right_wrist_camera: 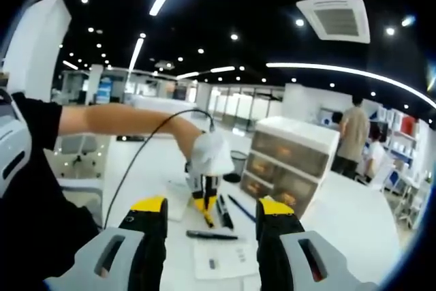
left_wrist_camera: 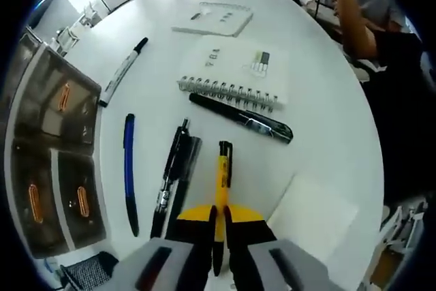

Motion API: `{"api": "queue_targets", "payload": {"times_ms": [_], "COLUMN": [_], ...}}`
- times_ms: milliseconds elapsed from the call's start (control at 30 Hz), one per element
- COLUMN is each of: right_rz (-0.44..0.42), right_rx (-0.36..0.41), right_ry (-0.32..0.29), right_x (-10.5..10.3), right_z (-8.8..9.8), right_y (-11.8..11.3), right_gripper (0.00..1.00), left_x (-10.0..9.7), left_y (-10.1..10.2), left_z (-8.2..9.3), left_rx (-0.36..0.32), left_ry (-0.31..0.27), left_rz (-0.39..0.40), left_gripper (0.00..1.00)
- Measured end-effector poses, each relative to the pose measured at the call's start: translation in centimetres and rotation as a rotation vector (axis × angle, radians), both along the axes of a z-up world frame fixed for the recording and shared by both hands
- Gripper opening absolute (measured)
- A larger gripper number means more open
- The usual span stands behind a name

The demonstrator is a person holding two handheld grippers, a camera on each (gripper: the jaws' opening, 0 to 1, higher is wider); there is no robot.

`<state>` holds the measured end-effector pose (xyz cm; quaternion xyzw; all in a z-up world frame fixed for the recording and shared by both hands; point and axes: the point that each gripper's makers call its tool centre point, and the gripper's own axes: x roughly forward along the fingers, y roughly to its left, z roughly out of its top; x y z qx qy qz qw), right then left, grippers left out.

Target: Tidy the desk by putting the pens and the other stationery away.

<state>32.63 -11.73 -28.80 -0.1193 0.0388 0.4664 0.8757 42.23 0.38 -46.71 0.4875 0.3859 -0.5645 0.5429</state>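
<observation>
Pen-gathering step, judging by the grip: left claw (left_wrist_camera: 218, 226) clenched on the yellow pen (left_wrist_camera: 221, 182), still flat on the desk (left_wrist_camera: 327, 100). Right claw (right_wrist_camera: 211, 226) released, holding nothing. Next: lift, swing left to the drawer unit (left_wrist_camera: 51, 161) beside the claw.

The bench (left_wrist_camera: 327, 100) is viewed steeply from close above in the left gripper view. It is viewed from farther back, nearly level, in the right gripper view; the drawer unit (right_wrist_camera: 289, 161) is shared.
</observation>
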Motion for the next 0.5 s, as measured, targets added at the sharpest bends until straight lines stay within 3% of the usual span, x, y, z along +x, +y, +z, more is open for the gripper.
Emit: {"api": "queue_targets", "payload": {"times_ms": [133, 500], "right_rz": [0.002, -0.002], "right_rx": [-0.002, -0.004], "right_ry": [0.001, 0.006], "right_x": [-0.04, 0.14], "right_z": [-0.06, -0.26], "right_y": [0.12, -0.08], "right_gripper": [0.49, 0.49], "left_x": [0.12, -0.20], "left_y": [0.05, -0.19], "left_z": [0.02, 0.04], "left_rx": [-0.021, 0.001], "left_ry": [0.015, -0.032], "left_rz": [0.031, -0.033], "left_gripper": [0.07, 0.06]}}
